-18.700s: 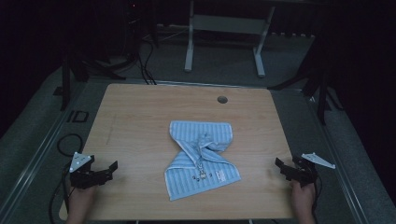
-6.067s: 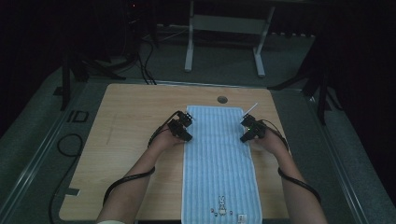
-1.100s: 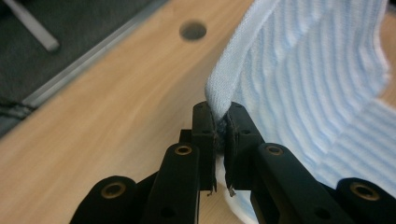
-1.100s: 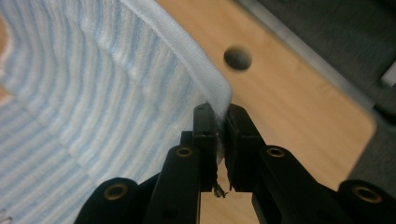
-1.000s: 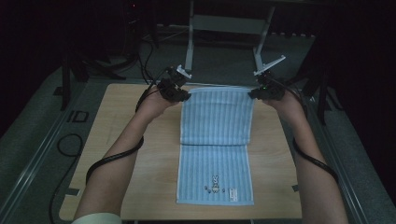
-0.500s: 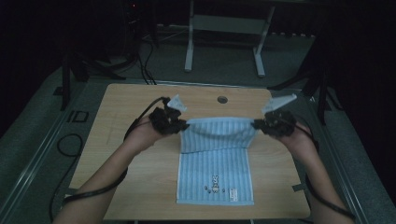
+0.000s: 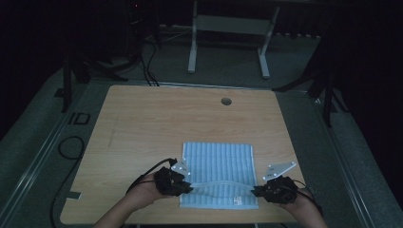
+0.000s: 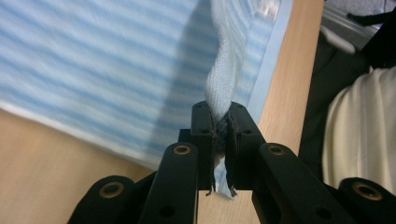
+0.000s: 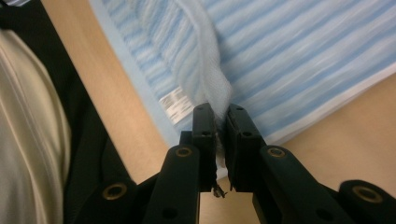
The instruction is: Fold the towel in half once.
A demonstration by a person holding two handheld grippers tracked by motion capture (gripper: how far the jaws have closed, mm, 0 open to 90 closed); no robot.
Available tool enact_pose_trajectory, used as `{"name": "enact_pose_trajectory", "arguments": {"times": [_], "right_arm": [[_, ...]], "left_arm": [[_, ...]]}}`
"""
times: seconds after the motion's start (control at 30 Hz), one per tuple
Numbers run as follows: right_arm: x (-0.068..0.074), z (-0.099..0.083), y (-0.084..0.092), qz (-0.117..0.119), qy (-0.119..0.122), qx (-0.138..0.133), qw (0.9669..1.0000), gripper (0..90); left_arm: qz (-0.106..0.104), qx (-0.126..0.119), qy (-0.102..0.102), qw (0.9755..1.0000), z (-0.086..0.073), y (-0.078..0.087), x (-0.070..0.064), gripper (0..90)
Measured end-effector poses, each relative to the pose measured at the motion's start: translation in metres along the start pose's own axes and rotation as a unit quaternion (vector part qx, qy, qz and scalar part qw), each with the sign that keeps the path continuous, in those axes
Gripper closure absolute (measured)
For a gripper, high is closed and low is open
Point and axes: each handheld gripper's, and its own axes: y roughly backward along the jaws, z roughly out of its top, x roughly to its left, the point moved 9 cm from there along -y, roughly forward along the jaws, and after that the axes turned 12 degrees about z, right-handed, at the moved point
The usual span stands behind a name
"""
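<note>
The room is dim, its far side at 12 o'clock almost black. A light wooden table (image 7: 142,123) with rounded corners fills the middle, with 1 round cable hole (image 7: 226,101) near its far edge. Grey floor (image 7: 294,66) surrounds it. Beyond the table at 12 o'clock stands a pale metal frame (image 7: 228,28) on 2 legs. Dark cables (image 7: 147,71) run over the floor at 11 o'clock, and 1 cable loop (image 7: 71,147) lies at 9 o'clock. Dark stands (image 7: 328,95) rise at 2 o'clock and 10 o'clock.

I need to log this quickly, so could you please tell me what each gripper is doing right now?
Left gripper: shut on the blue striped towel, pinching its edge.
Right gripper: shut on the same towel's edge.
</note>
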Motion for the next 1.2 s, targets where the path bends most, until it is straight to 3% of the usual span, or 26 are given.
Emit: {"name": "enact_pose_trajectory", "arguments": {"times": [0.07,0.13,0.17,0.2,0.23,0.27,0.3,0.33,0.4,0.57,0.7,0.8,0.93,1.13,1.2], "right_arm": [[0.001,-0.009,-0.008,0.001,0.0,0.011,0.9999,82.7],[0.002,-0.013,-0.007,0.006,-0.007,0.005,0.9999,81.9],[0.005,-0.015,-0.006,0.014,-0.008,0.002,0.9999,81.7],[0.005,-0.015,-0.006,0.014,-0.008,0.002,0.9999,81.7],[0.01,-0.02,-0.002,0.02,-0.008,-0.003,0.9998,76.9],[0.01,-0.02,-0.002,0.02,-0.008,-0.003,0.9998,76.9],[0.014,-0.022,-0.001,0.033,-0.012,-0.005,0.9994,71.7],[0.025,-0.029,-0.003,0.064,-0.006,0.0,0.998,63.8],[0.029,-0.034,-0.005,0.064,0.0,0.012,0.9979,58.6],[0.021,-0.028,0.0,0.038,-0.007,-0.001,0.9992,57.5],[0.004,-0.016,-0.002,0.0,-0.007,0.005,1.0,55.7],[-0.012,-0.007,-0.005,-0.01,-0.005,0.004,0.9999,55.0],[-0.029,0.006,-0.01,-0.022,-0.004,0.001,0.9998,54.9],[-0.044,0.016,-0.028,-0.039,0.016,0.017,0.999,51.9],[-0.048,0.015,-0.036,-0.039,0.013,0.024,0.9989,51.8]], "left_arm": [[0.005,0.005,0.0,1.0,-0.007,-0.004,0.001,82.3],[0.0,0.009,0.005,1.0,-0.012,-0.004,-0.002,81.4],[-0.001,0.012,-0.009,0.9999,-0.015,-0.003,-0.006,81.4],[-0.001,0.012,-0.009,0.9999,-0.015,-0.003,-0.006,80.8],[-0.028,0.025,-0.02,0.9991,-0.022,-0.002,-0.017,75.1],[-0.028,0.025,-0.02,0.9991,-0.022,-0.002,-0.017,68.9],[-0.069,0.036,-0.029,0.9966,-0.028,-0.001,-0.029,68.9],[-0.07,0.039,-0.031,0.9963,-0.03,-0.001,-0.032,58.7],[-0.074,0.038,-0.023,0.9963,-0.029,0.0,-0.032,52.8],[-0.016,0.031,-0.005,0.9994,-0.022,0.0,-0.012,49.7],[0.016,0.035,-0.017,0.9991,-0.016,-0.004,0.001,47.3],[0.012,0.027,-0.013,0.9995,-0.008,-0.008,0.007,45.0],[0.022,0.031,-0.002,0.9993,-0.004,-0.019,0.019,45.0],[0.023,0.031,0.005,0.9992,-0.005,-0.03,0.028,45.0],[0.03,0.036,0.003,0.9989,-0.006,-0.034,0.03,45.0]]}}
